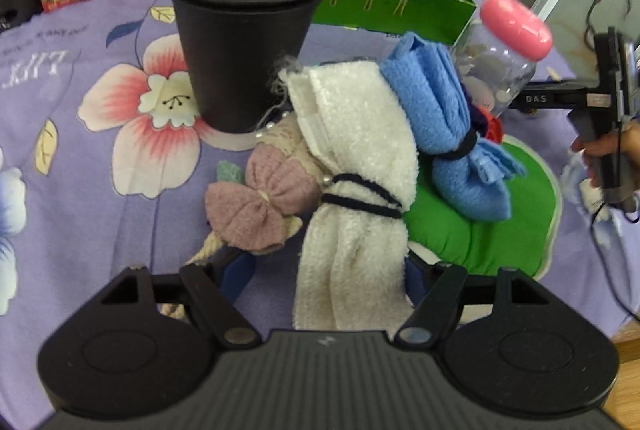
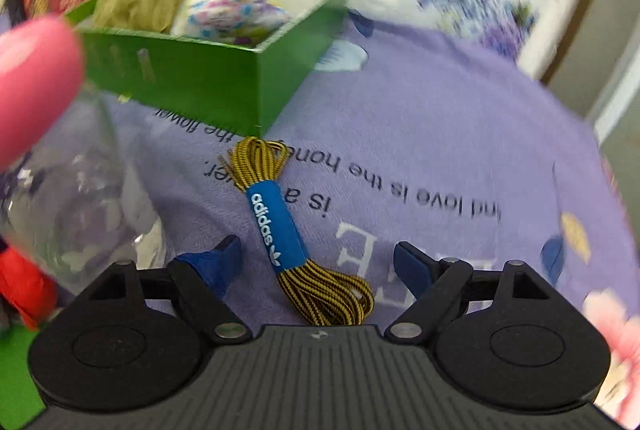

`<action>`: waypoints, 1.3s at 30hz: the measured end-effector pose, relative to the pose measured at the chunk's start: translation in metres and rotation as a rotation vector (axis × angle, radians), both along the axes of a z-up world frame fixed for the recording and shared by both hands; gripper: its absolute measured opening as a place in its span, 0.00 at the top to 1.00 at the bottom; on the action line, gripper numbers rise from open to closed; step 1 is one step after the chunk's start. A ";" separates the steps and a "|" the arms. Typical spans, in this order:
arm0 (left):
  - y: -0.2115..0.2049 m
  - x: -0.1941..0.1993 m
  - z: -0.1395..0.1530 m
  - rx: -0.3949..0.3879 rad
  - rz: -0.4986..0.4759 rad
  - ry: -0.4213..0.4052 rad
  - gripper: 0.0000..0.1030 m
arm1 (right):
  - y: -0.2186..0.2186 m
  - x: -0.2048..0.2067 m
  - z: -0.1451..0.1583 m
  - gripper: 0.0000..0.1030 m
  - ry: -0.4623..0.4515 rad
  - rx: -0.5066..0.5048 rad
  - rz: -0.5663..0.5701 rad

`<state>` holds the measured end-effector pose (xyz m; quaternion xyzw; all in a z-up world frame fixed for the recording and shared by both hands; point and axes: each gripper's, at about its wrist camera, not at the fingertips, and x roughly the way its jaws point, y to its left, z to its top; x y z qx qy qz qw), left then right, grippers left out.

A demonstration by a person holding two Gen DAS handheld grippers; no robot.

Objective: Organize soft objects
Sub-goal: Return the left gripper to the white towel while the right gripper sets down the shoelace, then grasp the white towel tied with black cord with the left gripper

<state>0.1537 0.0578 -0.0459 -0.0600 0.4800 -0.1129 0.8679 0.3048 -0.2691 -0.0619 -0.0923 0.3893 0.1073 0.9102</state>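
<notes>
White fluffy towel roll (image 1: 356, 166), tied with black band, lies between spread jaws of left gripper (image 1: 326, 270); pad contact unclear. Blue towel roll (image 1: 444, 118) just beside.

Right wrist: right gripper (image 2: 318, 258) wide open, empty, straddling yellow-black shoelace bundle (image 2: 296, 234) on purple floral cloth (image 2: 440, 134), near green cardboard box (image 2: 224, 78).

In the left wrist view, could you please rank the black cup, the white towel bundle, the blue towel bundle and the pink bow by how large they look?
Largest to smallest, as they look:
1. black cup and white towel bundle: too alike to rank; the towel lies nearer the camera.
2. blue towel bundle
3. pink bow
</notes>
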 end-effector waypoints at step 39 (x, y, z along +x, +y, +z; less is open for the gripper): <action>0.031 -0.063 0.068 -0.025 -0.016 -0.139 0.76 | -0.036 -0.138 0.041 0.98 -0.091 0.078 0.021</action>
